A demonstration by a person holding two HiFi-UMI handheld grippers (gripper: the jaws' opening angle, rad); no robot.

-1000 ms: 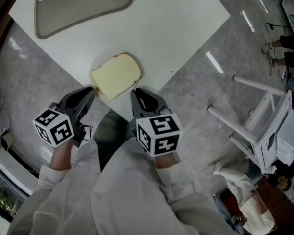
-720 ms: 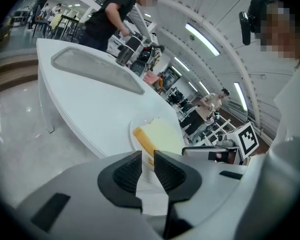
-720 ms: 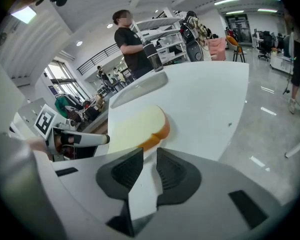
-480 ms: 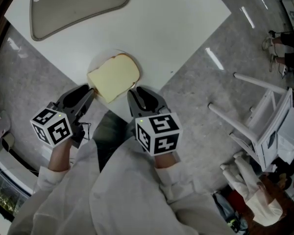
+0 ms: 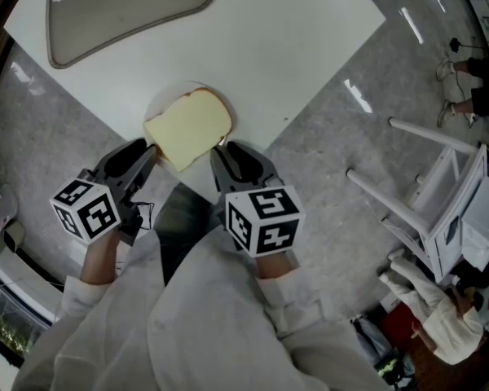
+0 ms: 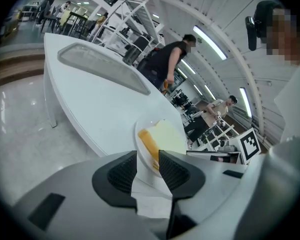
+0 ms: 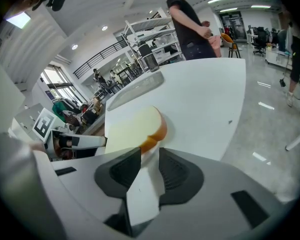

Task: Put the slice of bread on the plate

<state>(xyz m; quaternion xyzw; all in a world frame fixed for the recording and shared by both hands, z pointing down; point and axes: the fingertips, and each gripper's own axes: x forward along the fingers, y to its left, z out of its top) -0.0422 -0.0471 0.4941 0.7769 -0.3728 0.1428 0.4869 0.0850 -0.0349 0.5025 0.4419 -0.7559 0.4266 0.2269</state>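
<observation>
The slice of bread (image 5: pixel 189 126), pale with a brown crust, lies on a white plate (image 5: pixel 165 100) at the near corner of the white table (image 5: pixel 269 47). My left gripper (image 5: pixel 152 149) sits at the slice's near-left corner. In the left gripper view its jaws (image 6: pixel 148 156) are opening; the crust of the bread (image 6: pixel 149 146) shows just past the gap, with no pad pressing on it. My right gripper (image 5: pixel 220 149) is at the slice's near-right edge. Its jaws (image 7: pixel 150 151) stand apart, the bread (image 7: pixel 132 129) just beyond their tips.
A long grey tray (image 5: pixel 122 6) lies at the table's far left. A white chair (image 5: pixel 440 210) lies tipped over on the grey floor to the right. A person in black (image 6: pixel 165 59) stands beyond the table. Shelving fills the background.
Bread, plate and both grippers stay almost where they were. A person at the lower right edge of the head view has shifted.
</observation>
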